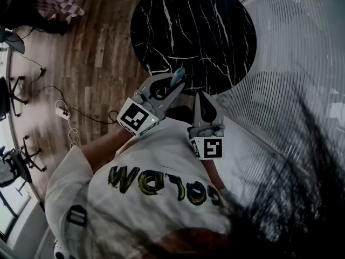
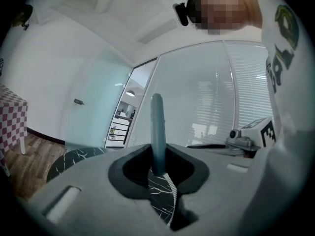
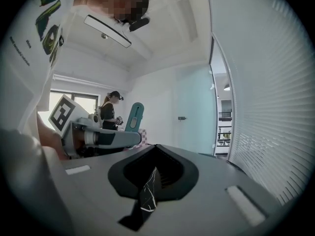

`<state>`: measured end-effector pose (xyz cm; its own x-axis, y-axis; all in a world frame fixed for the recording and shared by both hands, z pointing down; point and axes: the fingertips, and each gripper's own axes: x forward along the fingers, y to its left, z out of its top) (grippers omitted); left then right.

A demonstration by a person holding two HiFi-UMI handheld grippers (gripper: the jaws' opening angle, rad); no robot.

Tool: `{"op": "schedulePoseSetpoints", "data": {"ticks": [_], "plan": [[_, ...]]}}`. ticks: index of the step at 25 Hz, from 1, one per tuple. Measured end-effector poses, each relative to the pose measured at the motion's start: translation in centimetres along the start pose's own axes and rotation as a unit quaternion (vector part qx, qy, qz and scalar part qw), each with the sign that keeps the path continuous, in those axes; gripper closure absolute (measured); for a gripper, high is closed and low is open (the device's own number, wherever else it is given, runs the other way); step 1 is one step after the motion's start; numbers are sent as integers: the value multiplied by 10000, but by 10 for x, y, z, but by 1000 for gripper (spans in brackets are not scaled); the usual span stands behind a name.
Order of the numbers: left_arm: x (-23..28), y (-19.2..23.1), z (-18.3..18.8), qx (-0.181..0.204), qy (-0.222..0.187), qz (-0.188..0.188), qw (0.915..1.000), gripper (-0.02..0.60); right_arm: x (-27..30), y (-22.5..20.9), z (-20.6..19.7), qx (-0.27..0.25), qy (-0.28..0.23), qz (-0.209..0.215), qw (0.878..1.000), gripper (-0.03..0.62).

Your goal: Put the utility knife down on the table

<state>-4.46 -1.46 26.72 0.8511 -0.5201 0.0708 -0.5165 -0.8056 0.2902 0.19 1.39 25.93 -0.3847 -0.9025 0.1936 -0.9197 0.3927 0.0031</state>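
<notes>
L gripper (image 1: 173,85) pinches slim teal utility knife (image 1: 177,76); R gripper (image 1: 203,99) jaws pressed together, empty. Likely carry step: next, lower knife onto round black marble table (image 1: 215,26), 12 o'clock.

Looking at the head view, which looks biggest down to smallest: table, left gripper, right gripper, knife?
1. table
2. left gripper and right gripper: alike, not ranked
3. knife: only its end shows
</notes>
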Motion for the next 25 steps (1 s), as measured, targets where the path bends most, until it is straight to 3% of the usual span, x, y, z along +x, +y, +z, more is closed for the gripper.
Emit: {"op": "schedulePoseSetpoints", "data": {"ticks": [10, 25], "plan": [[24, 3, -3, -50, 139, -203, 9997, 508, 20, -28, 1, 193, -83, -186, 9996, 592], [47, 11, -10, -256, 299, 163, 9991, 508, 25, -53, -10, 271, 20, 80, 9996, 592]]}}
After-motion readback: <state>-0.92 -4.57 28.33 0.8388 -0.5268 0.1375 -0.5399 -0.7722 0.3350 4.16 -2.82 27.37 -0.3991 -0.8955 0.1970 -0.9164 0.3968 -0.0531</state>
